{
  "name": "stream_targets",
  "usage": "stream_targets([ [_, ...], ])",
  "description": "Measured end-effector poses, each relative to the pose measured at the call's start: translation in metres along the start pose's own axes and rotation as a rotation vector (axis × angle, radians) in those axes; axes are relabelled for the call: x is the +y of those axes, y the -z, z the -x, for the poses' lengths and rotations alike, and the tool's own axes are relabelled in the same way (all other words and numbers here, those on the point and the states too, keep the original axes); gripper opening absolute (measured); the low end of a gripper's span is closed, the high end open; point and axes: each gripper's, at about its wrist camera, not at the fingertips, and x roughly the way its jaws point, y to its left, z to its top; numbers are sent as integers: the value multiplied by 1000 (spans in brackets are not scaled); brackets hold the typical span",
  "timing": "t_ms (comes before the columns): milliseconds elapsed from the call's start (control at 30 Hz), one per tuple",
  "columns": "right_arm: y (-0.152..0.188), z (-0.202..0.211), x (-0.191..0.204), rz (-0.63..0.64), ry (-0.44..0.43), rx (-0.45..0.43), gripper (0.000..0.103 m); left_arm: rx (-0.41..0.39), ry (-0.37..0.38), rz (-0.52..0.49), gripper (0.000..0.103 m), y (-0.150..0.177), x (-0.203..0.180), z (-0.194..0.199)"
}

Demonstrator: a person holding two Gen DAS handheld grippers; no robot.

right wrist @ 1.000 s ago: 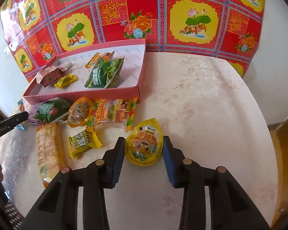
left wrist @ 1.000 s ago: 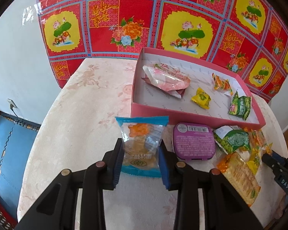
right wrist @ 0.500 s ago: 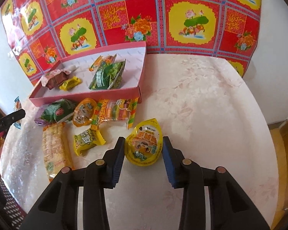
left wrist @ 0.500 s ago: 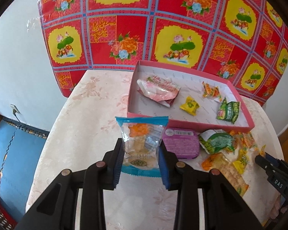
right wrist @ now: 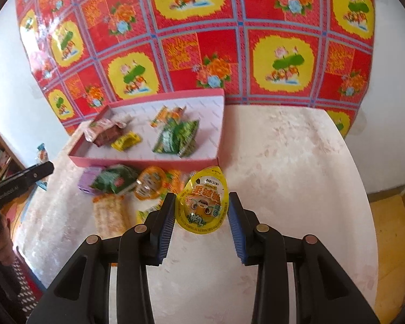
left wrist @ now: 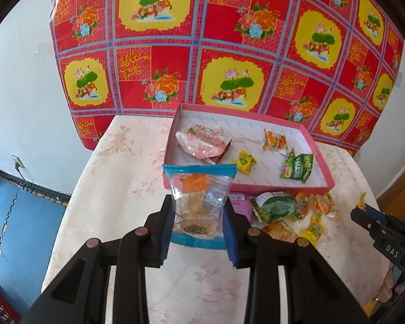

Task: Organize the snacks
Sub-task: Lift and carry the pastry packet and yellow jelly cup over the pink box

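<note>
- Blue-edged clear snack packet [left wrist: 199, 202]: clamped between my left gripper [left wrist: 199, 228] pads, held upright above the table [left wrist: 116, 189], its top edge overlapping the near wall of the pink box [left wrist: 283, 189] in view.
- Yellow teardrop jelly pack [right wrist: 203, 202]: sits between my right gripper [right wrist: 202, 226] fingers, off the table; left pad touches it, right pad shows a slight gap, so I can't tell how firm the grip is.
- Pink box holds a pink-white wrapped pack [left wrist: 202, 143], a yellow candy [left wrist: 244, 160], an orange wrapper [left wrist: 274, 140] and a green packet [left wrist: 297, 167].
- Loose pile just in front of the box: purple tin [left wrist: 240, 202], green bag [left wrist: 278, 206], orange and yellow wrappers [left wrist: 318, 205], long cracker pack [right wrist: 109, 214].
- Red floral cloth [left wrist: 229, 40] hangs on the wall behind the table.
</note>
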Motion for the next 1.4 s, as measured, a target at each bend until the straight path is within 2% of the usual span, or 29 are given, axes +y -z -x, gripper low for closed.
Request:
stream_targets([
  [700, -64, 13, 24, 92, -43, -87, 39, -37, 41, -58, 35, -43, -35, 4],
  [1067, -95, -3, 20, 93, -50, -100, 39, -42, 49, -82, 35, -66, -54, -9],
  [1400, -108, -24, 15, 87, -63, -85, 39, -8, 48, -88, 35, -75, -65, -32],
])
